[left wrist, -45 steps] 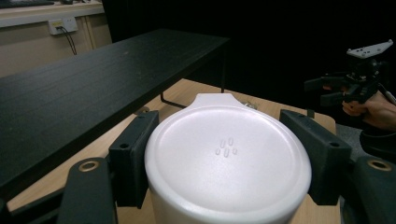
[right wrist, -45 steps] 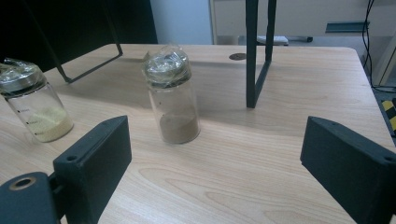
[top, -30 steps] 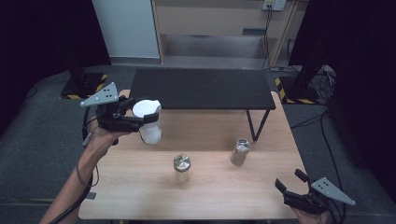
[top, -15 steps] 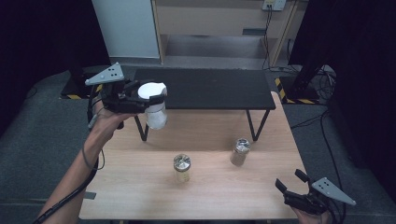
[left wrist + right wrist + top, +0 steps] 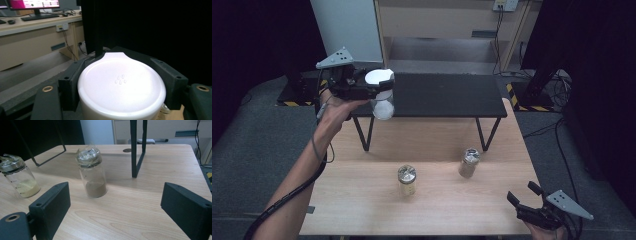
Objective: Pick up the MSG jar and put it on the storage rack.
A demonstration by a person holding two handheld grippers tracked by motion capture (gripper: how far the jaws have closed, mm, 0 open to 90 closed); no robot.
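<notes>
- Wooden table [image 5: 362, 210]: work surface, bearing a black shelf [image 5: 442, 95] raised on thin legs at the far side.
- White-lidded jar [image 5: 381, 95]: lifted clear of the table, level with the shelf's near left edge, probably for setting down there.
- Left gripper [image 5: 371, 89]: clamped on the jar's lid [image 5: 121, 83] from both sides, jar hanging below.
- Right gripper [image 5: 523, 196]: jaws wide apart, empty, low at the table's near right corner.
- Two small jars [image 5: 407, 180], [image 5: 469, 162]: standing mid-table, foil-capped, well apart from both grippers.
</notes>
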